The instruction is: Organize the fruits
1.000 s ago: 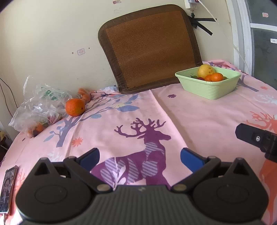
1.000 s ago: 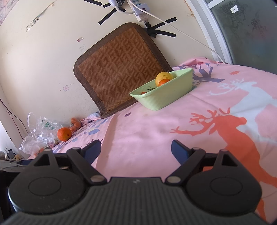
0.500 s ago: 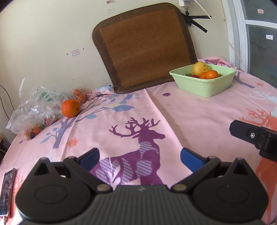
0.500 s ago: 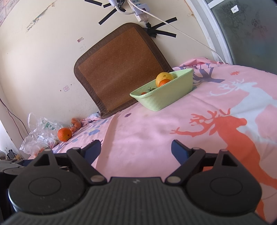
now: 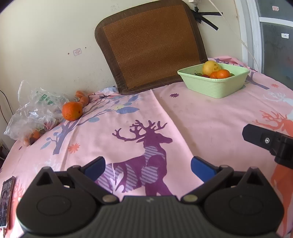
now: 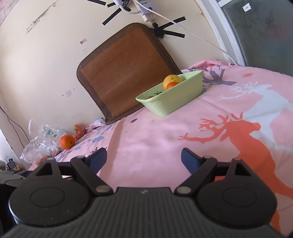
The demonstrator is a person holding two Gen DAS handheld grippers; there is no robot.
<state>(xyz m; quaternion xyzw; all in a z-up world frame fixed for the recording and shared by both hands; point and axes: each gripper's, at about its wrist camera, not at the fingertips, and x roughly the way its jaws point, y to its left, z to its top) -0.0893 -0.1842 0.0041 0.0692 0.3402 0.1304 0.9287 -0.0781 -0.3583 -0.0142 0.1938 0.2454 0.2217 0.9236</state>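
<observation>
A light green basket (image 5: pixel 214 87) at the far right holds a yellow fruit (image 5: pixel 211 67), oranges (image 5: pixel 220 74) and small dark fruits. It also shows in the right wrist view (image 6: pixel 172 102). A loose orange (image 5: pixel 72 111) lies far left beside a clear plastic bag (image 5: pixel 34 113) with more fruit inside; the orange also shows in the right wrist view (image 6: pixel 67 141). My left gripper (image 5: pixel 148 167) is open and empty, low over the purple deer print. My right gripper (image 6: pixel 143 158) is open and empty over the pink cloth; part of it shows in the left wrist view (image 5: pixel 269 140).
A brown woven mat (image 5: pixel 152 45) leans on the wall behind the table. Small orange pieces (image 5: pixel 82 97) lie by the wall near the bag. A phone (image 5: pixel 6 199) lies at the near left edge. Cables and a power strip (image 6: pixel 146 12) hang on the wall.
The left gripper has drifted slightly, so the basket and orange sit a little lower and further left in its view. The right gripper has hardly moved. Both stay open.
</observation>
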